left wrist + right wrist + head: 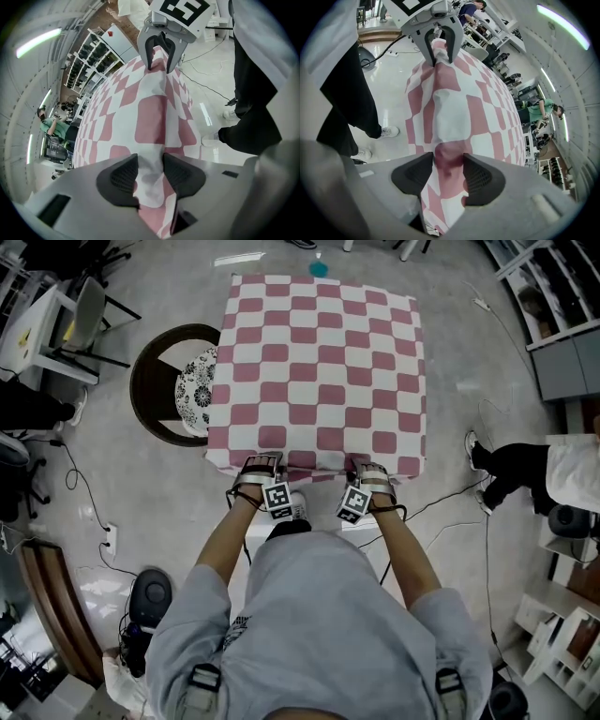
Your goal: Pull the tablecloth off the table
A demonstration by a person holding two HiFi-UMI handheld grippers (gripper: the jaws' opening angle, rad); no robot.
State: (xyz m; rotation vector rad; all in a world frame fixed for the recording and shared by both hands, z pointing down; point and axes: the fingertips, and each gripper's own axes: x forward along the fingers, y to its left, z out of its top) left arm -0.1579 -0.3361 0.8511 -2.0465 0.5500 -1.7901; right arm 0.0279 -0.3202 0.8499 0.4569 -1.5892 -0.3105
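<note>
Left gripper (260,465) and right gripper (371,471) jaws both pinch the pink-and-white checked fabric tablecloth (319,362) at the worktop's near edge. Grab looks done, next: steady pull backward.

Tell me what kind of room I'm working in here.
Likely a lab or workshop: stocked shelves, an office chair and loose cables on the grey floor around the tablecloth.
</note>
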